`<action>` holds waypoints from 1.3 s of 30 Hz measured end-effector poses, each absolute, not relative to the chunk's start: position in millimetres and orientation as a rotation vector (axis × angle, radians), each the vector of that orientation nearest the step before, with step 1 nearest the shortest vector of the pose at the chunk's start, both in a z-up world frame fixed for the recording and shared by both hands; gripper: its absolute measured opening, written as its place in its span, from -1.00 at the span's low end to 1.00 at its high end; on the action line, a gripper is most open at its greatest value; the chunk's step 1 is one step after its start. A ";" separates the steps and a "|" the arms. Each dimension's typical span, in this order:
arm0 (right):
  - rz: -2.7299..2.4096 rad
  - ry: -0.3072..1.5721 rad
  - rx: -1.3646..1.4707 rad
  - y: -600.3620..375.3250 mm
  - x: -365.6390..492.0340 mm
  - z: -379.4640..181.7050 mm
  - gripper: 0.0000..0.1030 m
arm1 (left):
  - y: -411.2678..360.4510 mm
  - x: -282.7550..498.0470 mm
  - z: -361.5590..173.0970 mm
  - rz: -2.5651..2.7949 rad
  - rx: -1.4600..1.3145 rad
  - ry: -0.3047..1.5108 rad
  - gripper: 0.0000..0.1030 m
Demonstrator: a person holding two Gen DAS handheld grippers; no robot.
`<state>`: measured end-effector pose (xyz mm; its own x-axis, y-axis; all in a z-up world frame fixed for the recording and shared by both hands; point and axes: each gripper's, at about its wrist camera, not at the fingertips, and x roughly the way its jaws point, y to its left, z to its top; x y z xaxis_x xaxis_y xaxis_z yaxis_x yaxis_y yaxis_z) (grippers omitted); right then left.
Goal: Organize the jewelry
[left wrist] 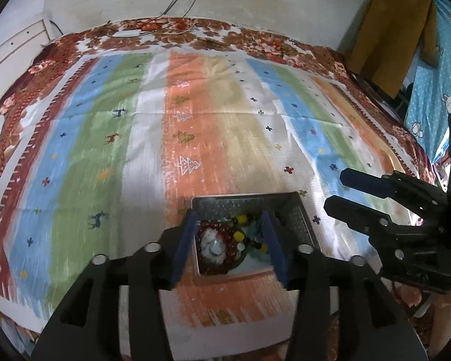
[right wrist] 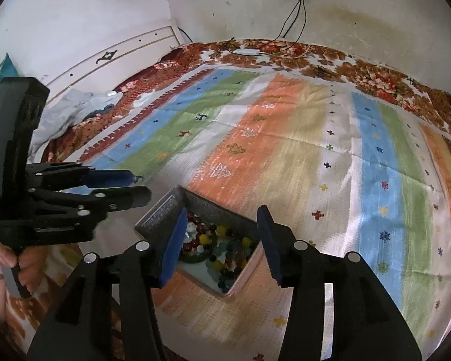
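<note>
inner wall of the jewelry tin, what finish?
Silver-grey, with a fine embossed texture: the tin shows it best in the right wrist view.

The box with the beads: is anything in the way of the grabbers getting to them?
No, nothing visible is. The metal box has no lid on, and the beads lie uncovered inside. The left gripper and the right gripper both hang open above it, nothing between them and the beads.

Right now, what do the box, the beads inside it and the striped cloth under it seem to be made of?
Box: probably metal, a grey embossed inner wall with a dull sheen. Beads: likely glass or polished plastic, since they are glossy red, yellow and green with bright highlights; some look translucent. Striped cloth: woven fabric, matte, with fold creases and a visible weave.
</note>
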<state>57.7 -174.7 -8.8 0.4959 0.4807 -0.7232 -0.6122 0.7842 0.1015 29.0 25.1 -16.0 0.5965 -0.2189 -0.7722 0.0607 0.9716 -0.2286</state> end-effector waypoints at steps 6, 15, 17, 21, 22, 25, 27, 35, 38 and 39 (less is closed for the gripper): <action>0.669 0.790 -0.204 -186.6 41.1 -12.1 0.14 | 12.6 5.5 -15.7 -0.164 -0.141 0.906 0.22; 0.704 0.785 -0.158 -209.8 25.5 -13.5 0.46 | 6.6 -4.3 -16.3 -0.132 -0.109 0.897 0.48; 0.709 0.785 -0.160 -212.5 23.1 -15.0 0.56 | 5.7 -6.8 -16.5 -0.128 -0.109 0.896 0.48; 0.716 0.774 -0.164 -215.8 16.9 -18.2 0.70 | 2.9 -13.2 -17.0 -0.121 -0.085 0.884 0.63; 0.714 0.767 -0.165 -216.4 15.2 -17.7 0.71 | 0.9 -15.8 -16.5 -0.119 -0.074 0.874 0.66; 0.705 0.738 -0.153 -221.0 10.3 -15.0 0.80 | -3.3 -20.8 -13.9 -0.110 -0.052 0.844 0.74; 0.687 0.723 -0.141 -225.3 8.2 -14.3 0.82 | -4.7 -23.9 -12.6 -0.096 -0.044 0.824 0.76; 0.638 0.725 -0.086 -239.6 4.1 -17.7 0.82 | -7.4 -33.1 -10.3 -0.093 -0.045 0.790 0.89; 0.629 0.714 -0.079 -241.7 3.4 -17.5 0.82 | -11.1 -37.8 -9.6 -0.103 -0.028 0.773 0.89; 0.627 0.713 -0.078 -242.2 3.1 -18.1 0.82 | -12.6 -39.2 -9.6 -0.106 -0.022 0.769 0.89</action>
<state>3.1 -242.2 -18.1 0.5824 0.5108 -0.6324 -0.5622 0.8150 0.1405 -39.2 -12.6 -9.6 0.7136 -0.1034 -0.6929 0.0875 0.9945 -0.0582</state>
